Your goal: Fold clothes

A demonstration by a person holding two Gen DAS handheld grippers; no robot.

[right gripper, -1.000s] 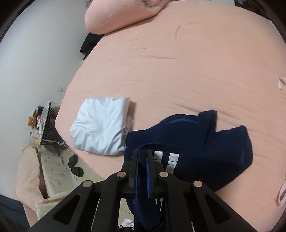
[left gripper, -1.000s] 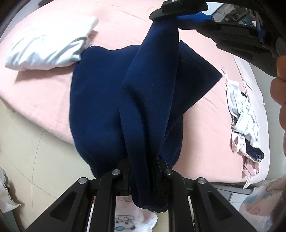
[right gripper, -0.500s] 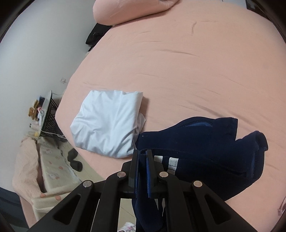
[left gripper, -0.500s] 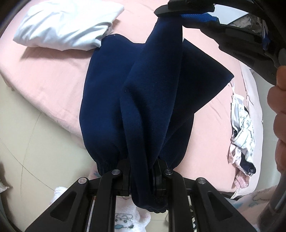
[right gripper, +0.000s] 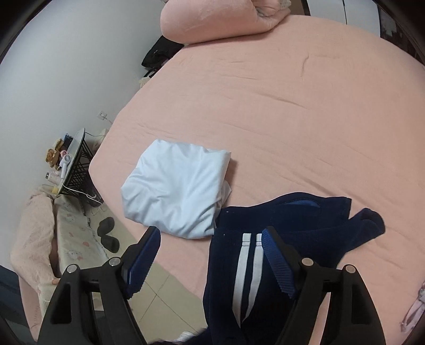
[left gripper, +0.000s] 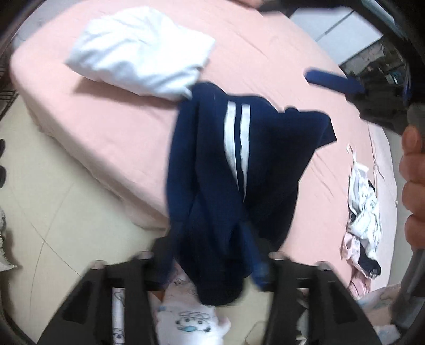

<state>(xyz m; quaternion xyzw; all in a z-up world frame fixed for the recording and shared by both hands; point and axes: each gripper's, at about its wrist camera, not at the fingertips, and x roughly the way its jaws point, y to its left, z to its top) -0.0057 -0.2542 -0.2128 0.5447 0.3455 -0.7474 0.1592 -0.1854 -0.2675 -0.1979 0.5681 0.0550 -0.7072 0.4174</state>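
A navy garment (left gripper: pixel 239 169) with two white stripes lies crumpled on the pink bed (left gripper: pixel 111 127), its lower part hanging over the bed's edge. My left gripper (left gripper: pixel 215 262) is blurred and its jaws are opening. The hanging cloth sags loose between its fingers, and the pads do not press on it. My right gripper (right gripper: pixel 211 261) hangs above the navy garment (right gripper: pixel 292 238), jaws opening and wide apart, nothing held. One of its blue pads (left gripper: pixel 332 81) shows in the left wrist view. A folded white garment (right gripper: pixel 175 185) lies just left of the navy one.
Several unfolded clothes (left gripper: pixel 364 212) are piled at the bed's right side. A rolled pink duvet (right gripper: pixel 212 18) lies at the head. A black wire side table (right gripper: pixel 77 164) and dark slippers (right gripper: pixel 106 233) stand on the floor. A person's hand (left gripper: pixel 414 180) is at the right.
Both grippers were shut on the navy garment, stretched between them. Now both have let go and the garment has dropped onto the bed, stripes up. The right gripper has drawn away.
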